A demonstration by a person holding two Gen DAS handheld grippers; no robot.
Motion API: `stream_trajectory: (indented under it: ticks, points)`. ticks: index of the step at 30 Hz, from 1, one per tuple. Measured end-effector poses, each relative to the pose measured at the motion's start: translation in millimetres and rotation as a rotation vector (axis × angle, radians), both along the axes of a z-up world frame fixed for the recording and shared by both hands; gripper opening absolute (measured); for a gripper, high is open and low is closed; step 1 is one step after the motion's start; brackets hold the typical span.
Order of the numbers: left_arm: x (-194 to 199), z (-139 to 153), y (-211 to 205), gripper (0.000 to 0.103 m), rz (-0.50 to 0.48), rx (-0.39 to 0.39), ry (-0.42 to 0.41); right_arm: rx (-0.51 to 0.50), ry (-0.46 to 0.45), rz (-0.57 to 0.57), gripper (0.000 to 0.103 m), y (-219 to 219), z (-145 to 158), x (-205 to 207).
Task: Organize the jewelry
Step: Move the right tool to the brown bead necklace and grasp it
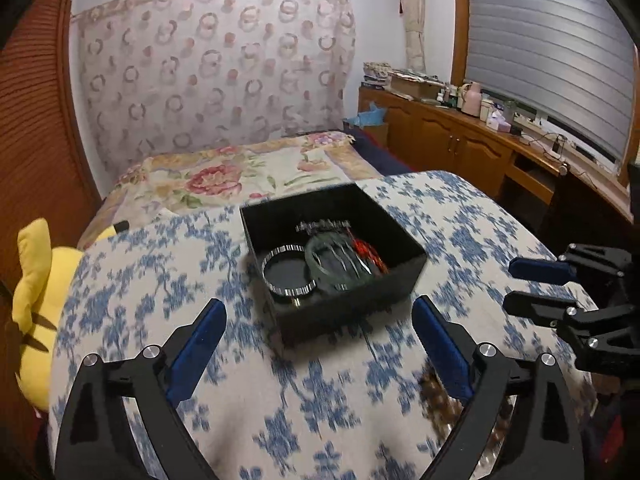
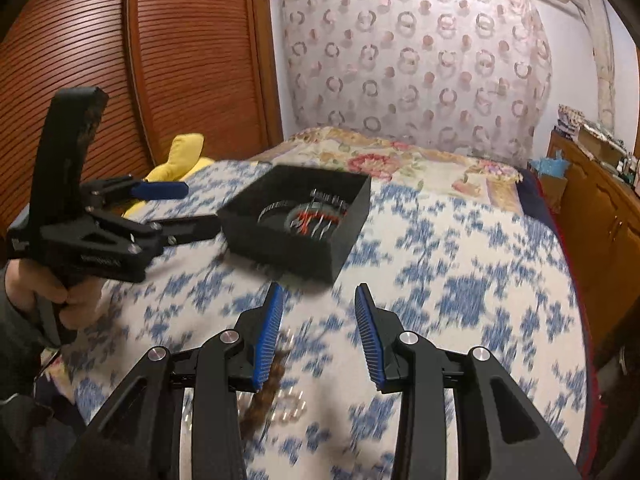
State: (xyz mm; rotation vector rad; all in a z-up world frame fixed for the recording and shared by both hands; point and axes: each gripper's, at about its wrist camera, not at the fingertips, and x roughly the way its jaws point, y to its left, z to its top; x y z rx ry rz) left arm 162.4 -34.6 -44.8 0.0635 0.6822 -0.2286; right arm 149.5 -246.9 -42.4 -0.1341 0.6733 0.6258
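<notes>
A black open box stands on the blue-flowered cloth. Inside lie a silver-rimmed bangle, a dark green bangle, red pieces and a toothed clip. My left gripper is wide open just short of the box's near wall, with nothing between its fingers. My right gripper is open and empty, right of the box. Brown beads and a pearl bracelet lie on the cloth under the right gripper's left finger.
A yellow plush toy sits off the cloth's left edge. A bed with a floral cover lies beyond. A wooden cabinet with clutter runs along the right; a louvred wooden door stands at left.
</notes>
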Motion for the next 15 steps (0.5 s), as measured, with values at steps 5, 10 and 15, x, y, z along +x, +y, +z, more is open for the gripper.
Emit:
stream_trajectory:
  ticks: [5,10,15]
  points:
    - [-25,-12,5,0.094,0.002,-0.016,0.019,-0.017,0.06,0.026,0.028,3,-20,-18]
    - [-44,-19,11,0.094,0.011,-0.044,0.034,-0.021,0.1,0.044,0.025,8,-32,-26]
    - [-54,-25,17,0.094,0.014,-0.05,0.044,-0.038,0.139,0.049,0.025,14,-40,-28]
